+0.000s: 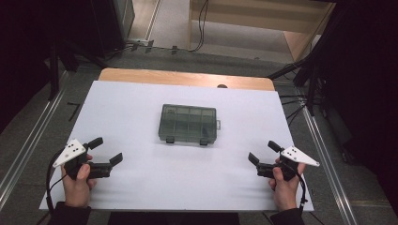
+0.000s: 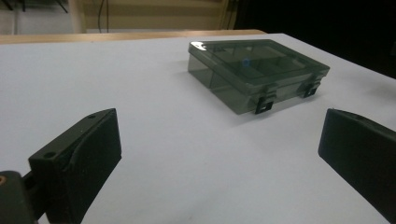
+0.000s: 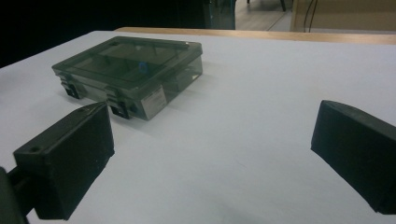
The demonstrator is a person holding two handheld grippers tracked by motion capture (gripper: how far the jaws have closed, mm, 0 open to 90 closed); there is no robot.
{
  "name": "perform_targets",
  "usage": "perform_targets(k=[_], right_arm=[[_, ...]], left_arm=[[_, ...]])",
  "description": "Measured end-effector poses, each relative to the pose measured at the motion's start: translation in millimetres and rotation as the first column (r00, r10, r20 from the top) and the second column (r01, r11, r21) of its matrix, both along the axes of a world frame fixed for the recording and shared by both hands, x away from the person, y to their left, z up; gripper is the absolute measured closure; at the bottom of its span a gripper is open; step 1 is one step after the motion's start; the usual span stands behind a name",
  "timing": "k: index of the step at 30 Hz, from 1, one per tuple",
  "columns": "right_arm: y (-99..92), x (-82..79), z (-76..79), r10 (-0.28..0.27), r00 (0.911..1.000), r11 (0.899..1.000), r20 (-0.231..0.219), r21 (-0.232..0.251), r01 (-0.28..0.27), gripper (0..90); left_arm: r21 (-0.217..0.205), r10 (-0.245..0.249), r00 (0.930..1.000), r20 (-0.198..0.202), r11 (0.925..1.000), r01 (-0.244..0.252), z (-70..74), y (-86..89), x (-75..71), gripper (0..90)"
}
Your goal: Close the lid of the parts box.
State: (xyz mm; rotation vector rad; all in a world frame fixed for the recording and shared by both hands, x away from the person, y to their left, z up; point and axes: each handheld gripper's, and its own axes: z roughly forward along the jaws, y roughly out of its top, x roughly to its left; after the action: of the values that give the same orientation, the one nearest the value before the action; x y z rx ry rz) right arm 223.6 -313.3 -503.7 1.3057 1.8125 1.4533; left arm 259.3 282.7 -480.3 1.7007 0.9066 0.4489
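A smoke-tinted plastic compartment box (image 1: 188,123) lies flat, lid shut, near the middle of a white-topped bench (image 1: 141,187), its two latches (image 1: 169,139) facing the person seated at the near edge. The left hand-held gripper (image 1: 106,150) rests low over the bench at the near left, jaws spread wide and holding nothing, well apart from the box. The right hand-held gripper (image 1: 263,153) mirrors it at the near right, jaws likewise wide and empty. In the left gripper view the box (image 2: 256,76) sits ahead and to the right between the two black jaws, its inner dividers visible through the lid. In the right gripper view the box (image 3: 128,73) stands ahead and to the left, a pale label (image 3: 154,100) on its end wall.
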Motion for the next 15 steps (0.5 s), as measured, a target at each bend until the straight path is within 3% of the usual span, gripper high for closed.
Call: perform_targets(k=[8, 12, 15], right_arm=[[-20.4, -10.8, -4.9, -0.037, 0.9993, 0.999, -0.012, -0.023, 0.036, 0.0], [-30.8, -15.1, -7.7, -0.069, 0.9974, 0.996, -0.022, -0.056, 0.067, 0.0], [-39.3, -20.0, -9.5, -0.086, 0.996, 0.995, -0.025, -0.054, 0.084, 0.0]], left_arm=[[0.009, 0.04, 0.9991, -0.01, 0.9991, -0.04, -2.1, 28.0, -11.2, 0.0], [0.05, 0.066, 0.9977, -0.009, 0.9966, -0.066, -4.2, 41.1, -15.9, 0.0], [0.031, 0.084, 0.9965, -0.005, 0.996, -0.084, -5.1, 53.2, -18.9, 0.0]])
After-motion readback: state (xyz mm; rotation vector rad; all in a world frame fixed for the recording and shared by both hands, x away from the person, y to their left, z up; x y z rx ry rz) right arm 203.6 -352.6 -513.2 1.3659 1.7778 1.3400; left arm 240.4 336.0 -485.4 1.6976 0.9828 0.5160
